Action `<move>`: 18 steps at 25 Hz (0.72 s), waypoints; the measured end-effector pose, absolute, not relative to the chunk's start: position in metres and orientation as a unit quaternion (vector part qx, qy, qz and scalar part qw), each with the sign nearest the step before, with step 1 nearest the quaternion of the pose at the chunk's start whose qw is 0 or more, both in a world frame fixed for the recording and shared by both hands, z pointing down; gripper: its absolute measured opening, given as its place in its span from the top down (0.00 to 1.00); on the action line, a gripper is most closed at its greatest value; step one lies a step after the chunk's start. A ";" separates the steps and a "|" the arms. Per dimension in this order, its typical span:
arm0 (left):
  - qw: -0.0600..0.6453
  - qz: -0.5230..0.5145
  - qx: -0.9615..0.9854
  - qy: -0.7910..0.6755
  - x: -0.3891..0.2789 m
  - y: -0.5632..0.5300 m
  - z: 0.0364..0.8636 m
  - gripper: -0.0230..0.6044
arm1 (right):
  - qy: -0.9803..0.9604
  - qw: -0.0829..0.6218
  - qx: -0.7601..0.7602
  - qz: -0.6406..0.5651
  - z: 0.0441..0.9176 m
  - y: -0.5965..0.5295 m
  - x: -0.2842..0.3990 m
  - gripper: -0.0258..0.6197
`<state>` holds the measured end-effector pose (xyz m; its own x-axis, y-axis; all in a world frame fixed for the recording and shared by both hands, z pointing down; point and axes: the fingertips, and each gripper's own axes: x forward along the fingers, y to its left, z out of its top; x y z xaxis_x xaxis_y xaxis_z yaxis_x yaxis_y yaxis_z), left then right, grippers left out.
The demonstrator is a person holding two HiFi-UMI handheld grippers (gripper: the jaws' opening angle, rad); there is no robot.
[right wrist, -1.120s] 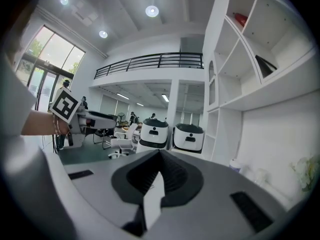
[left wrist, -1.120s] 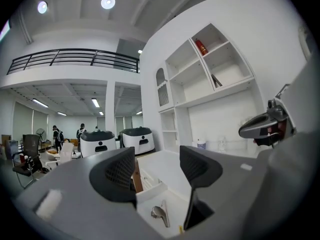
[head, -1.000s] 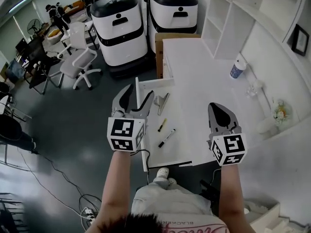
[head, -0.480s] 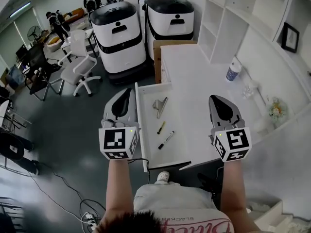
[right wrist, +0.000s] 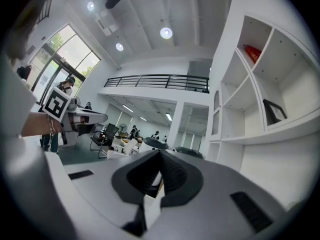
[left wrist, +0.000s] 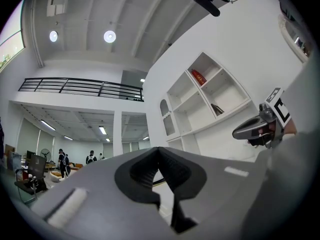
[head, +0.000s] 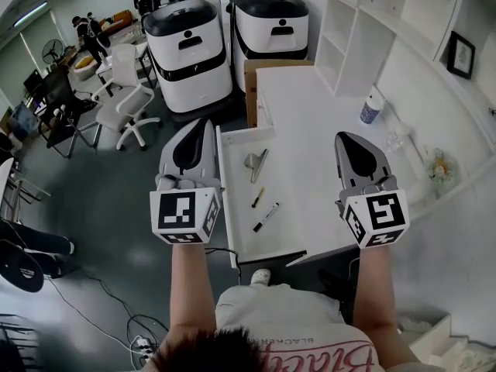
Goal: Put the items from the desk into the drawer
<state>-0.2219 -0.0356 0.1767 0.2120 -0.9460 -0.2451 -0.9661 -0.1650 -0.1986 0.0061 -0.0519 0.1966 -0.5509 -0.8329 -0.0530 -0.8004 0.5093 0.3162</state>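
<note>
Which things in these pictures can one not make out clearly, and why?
- Head view: the grey item in the drawer is too small to name.
- Head view: print on the cup is too small to read.
- Head view: the right tool covers part of the desk.
- Head view: the small things at the desk's right edge are blurred.

The white desk (head: 310, 118) carries a cup (head: 371, 108); its open drawer (head: 242, 235) holds clip (head: 256, 163), yellow pen (head: 257, 198), black marker (head: 266, 218).

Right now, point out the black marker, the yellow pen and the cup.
black marker (head: 266, 217), head view, middle of its barrel
yellow pen (head: 257, 198), head view, middle of its body
cup (head: 371, 108), head view, its patterned side
</note>
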 end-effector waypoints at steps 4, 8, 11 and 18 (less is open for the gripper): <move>0.161 0.031 -0.764 0.624 -0.221 -0.033 0.174 0.95 | -0.865 0.061 0.471 -0.159 0.198 -0.050 0.004 0.95; 0.166 0.032 -0.764 0.623 -0.221 -0.031 0.171 0.95 | -0.867 0.059 0.468 -0.163 0.196 -0.047 0.001 0.95; 0.171 0.031 -0.764 0.621 -0.218 -0.030 0.169 0.95 | -0.868 0.057 0.464 -0.167 0.194 -0.045 0.000 0.95; 0.182 0.028 -0.764 0.619 -0.215 -0.028 0.168 0.95 | -0.867 0.048 0.464 -0.173 0.188 -0.042 0.000 0.95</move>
<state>-0.2145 -0.0281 0.1675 0.2327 -0.9347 -0.2687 -0.9554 -0.1680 -0.2428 0.0001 -0.0422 0.1884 -0.5644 -0.8218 -0.0780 -0.7887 0.5090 0.3447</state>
